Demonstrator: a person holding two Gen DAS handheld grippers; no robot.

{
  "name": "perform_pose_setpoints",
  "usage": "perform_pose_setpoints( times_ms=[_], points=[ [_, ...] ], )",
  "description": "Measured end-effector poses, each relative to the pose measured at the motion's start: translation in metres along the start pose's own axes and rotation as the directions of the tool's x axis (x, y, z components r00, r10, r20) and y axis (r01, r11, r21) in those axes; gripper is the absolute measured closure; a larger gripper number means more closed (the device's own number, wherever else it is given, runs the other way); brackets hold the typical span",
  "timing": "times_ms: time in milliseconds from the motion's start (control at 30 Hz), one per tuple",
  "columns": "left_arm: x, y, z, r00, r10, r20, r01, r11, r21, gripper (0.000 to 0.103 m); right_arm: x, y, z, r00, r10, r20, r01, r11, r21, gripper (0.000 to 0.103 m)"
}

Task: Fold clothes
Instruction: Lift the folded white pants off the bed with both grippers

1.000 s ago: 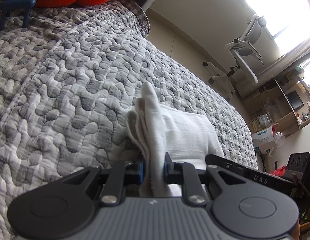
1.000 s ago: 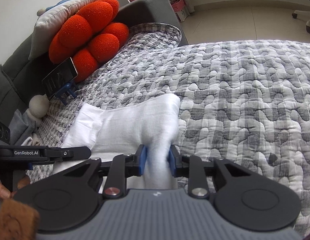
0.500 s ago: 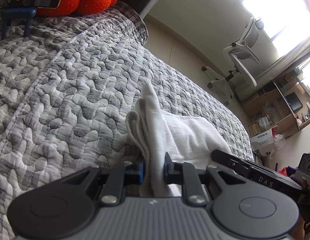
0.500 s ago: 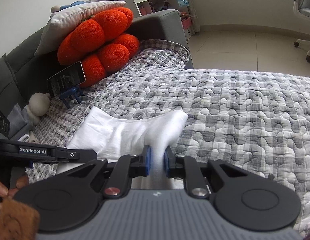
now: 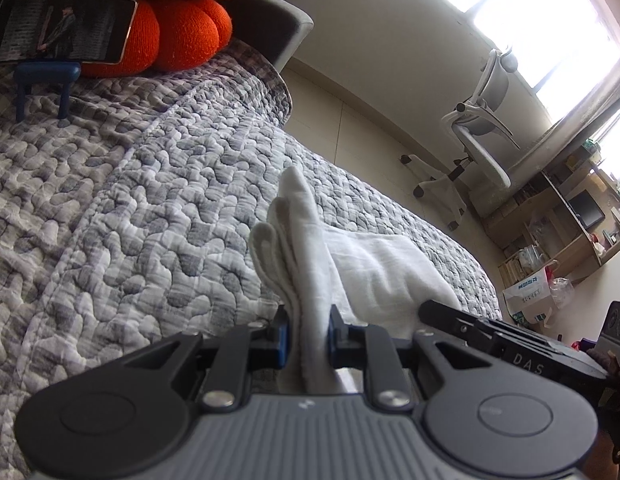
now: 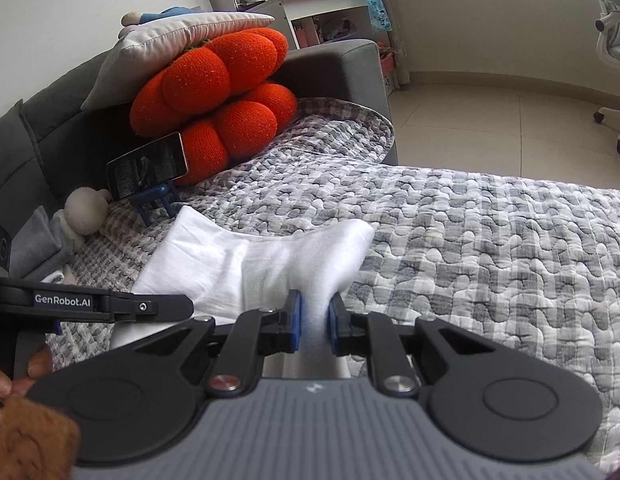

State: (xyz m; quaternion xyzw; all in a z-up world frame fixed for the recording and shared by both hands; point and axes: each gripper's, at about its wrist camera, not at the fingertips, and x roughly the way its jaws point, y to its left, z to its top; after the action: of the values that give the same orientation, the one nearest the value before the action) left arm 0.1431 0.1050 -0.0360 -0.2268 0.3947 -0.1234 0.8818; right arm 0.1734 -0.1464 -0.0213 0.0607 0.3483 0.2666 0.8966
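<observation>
Both grippers lifted a bit; right gripper (image 6: 314,322) just squeezed tighter on the cloth (image 6: 246,260), left gripper (image 5: 308,338) pinching its bunched edge too.

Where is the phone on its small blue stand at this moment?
In the right wrist view the phone stands at the left, propped on its blue stand against the orange pumpkin-shaped cushion, beyond the white cloth.

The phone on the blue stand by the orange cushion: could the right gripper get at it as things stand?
Probably not yet. The right gripper has its jaws shut on the white cloth, so it is occupied. The quilt between it and the phone looks otherwise unobstructed.
</observation>
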Motion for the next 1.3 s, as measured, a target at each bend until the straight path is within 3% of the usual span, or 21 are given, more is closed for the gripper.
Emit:
perform_pose_setpoints(
  times_ms=[733, 1300],
  points=[
    [-0.030, 0.000, 0.007, 0.983, 0.139, 0.118, -0.150, 0.985, 0.085, 0.085, 0.011, 0.049, 0.012, 1.000, -0.015, 0.025, 0.017, 0.997, -0.073, 0.086],
    [-0.080, 0.029, 0.015, 0.954, 0.181, 0.237, -0.191, 0.981, 0.019, 0.085, 0.024, 0.104, 0.036, 0.997, 0.006, 0.079, 0.003, 0.993, -0.119, 0.086]
  ],
)
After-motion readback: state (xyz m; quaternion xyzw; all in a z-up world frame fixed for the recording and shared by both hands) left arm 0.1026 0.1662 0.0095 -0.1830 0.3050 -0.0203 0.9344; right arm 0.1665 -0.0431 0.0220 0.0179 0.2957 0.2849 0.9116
